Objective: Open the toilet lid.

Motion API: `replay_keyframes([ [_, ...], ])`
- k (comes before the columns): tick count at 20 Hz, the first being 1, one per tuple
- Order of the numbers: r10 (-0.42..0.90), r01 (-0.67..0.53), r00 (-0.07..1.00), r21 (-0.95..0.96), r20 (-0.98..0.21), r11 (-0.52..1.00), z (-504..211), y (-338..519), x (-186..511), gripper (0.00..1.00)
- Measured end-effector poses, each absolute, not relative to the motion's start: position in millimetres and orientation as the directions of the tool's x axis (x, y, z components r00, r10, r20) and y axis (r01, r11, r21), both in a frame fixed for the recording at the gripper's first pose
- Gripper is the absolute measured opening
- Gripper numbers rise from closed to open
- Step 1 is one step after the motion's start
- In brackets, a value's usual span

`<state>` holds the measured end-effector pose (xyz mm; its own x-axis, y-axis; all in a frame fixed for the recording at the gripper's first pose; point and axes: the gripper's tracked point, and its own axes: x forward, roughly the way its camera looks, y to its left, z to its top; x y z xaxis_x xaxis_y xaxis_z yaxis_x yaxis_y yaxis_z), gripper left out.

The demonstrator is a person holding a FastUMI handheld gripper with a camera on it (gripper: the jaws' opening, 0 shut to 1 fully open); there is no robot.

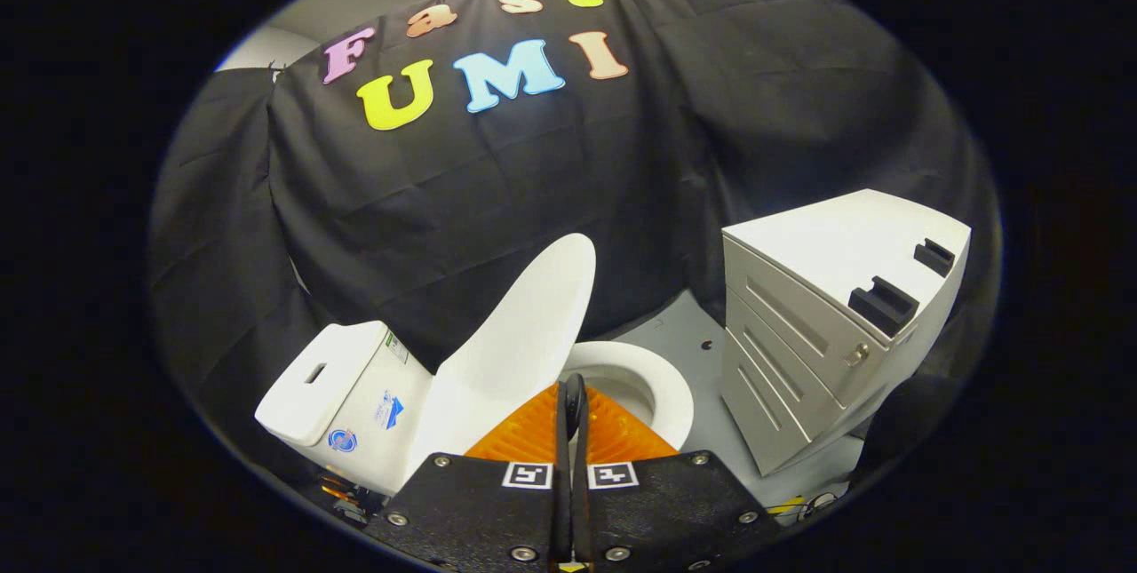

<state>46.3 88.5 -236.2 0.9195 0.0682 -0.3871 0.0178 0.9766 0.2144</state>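
The toilet lid is up. It is a smooth, shiny white oval, tilted back toward the tank and not quite straight up. Its top edge is round and stands in front of the black cloth wall. The tank is a boxy white block with soft corners and a small slot in its flat top.

Under the lid the seat is a white ring, round and glossy, with the dark bowl hole inside it.

The gripper is just in front of the seat, and its two fingers are pressed together with almost no gap. They hold nothing. The fingertips sit beside the lower edge of the lid, and I think they are close to it but maybe not touching; it is hard to tell from here.

Past the seat stands a pale cabinet with flat drawers, sharp edges and a small round lock. Two dark blocky pieces sit on its flat top. Between the seat and the cabinet runs a narrow strip of bare grey floor
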Motion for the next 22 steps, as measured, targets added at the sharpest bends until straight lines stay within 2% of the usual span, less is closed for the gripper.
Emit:
replay_keyframes([
  [11,0.125,-0.111,0.946,0.064,-0.299,0.992,-188,136,43,0.0],
  [22,0.099,-0.143,0.956,-0.147,-0.276,0.979,-159,177,38,0.0],
])
